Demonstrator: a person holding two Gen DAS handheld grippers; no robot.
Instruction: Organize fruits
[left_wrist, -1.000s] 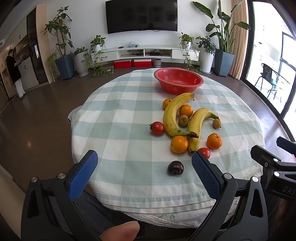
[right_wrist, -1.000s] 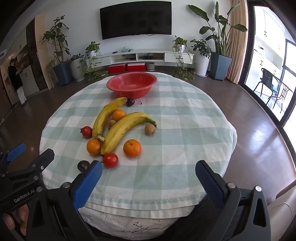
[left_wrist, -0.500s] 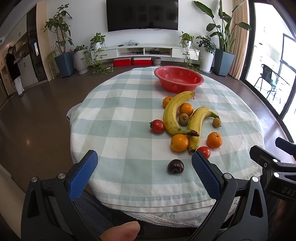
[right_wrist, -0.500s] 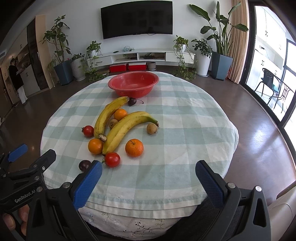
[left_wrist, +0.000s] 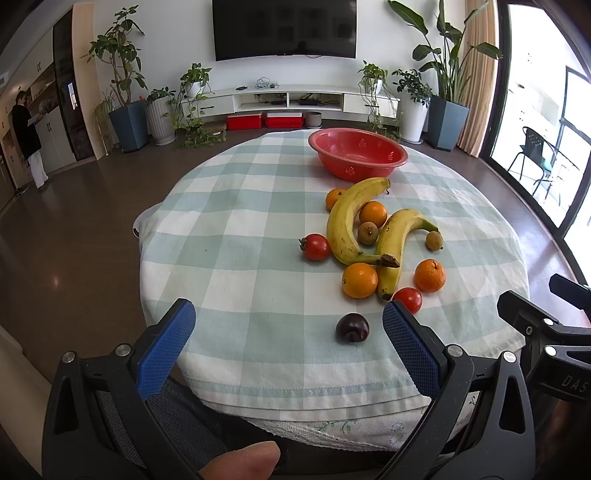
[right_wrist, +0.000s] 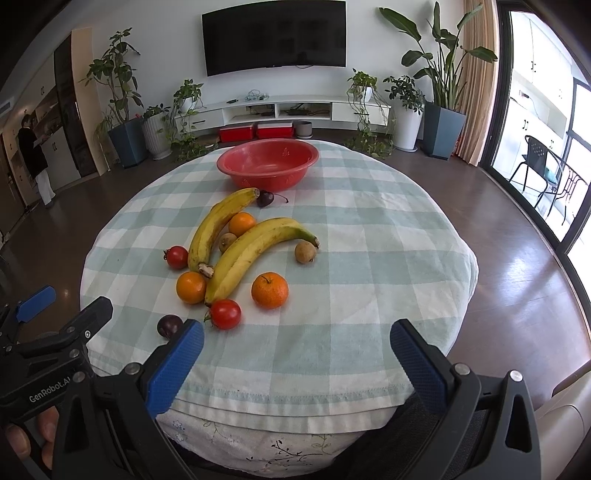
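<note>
Right wrist view: right gripper (right_wrist: 297, 356) fingers apart, nothing held; tomato (right_wrist: 225, 314) and plum (right_wrist: 169, 325) lower centre-left before bananas (right_wrist: 255, 251); left gripper (left_wrist: 288, 341) likewise spread.

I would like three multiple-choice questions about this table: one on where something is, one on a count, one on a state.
1. Where is the bowl?
A. at the far side of the table, beyond the fruit
B. at the near edge
C. on the floor

2. How many bananas lie on the cloth?
A. one
B. two
C. four

3. What state are the right tongs in?
A. shut on a tomato
B. shut on nothing
C. open

Answers:
1 A: the bowl stands behind all the fruit.
2 B: two bananas lie side by side.
3 C: the blue pads stand wide apart, holding nothing.
</note>
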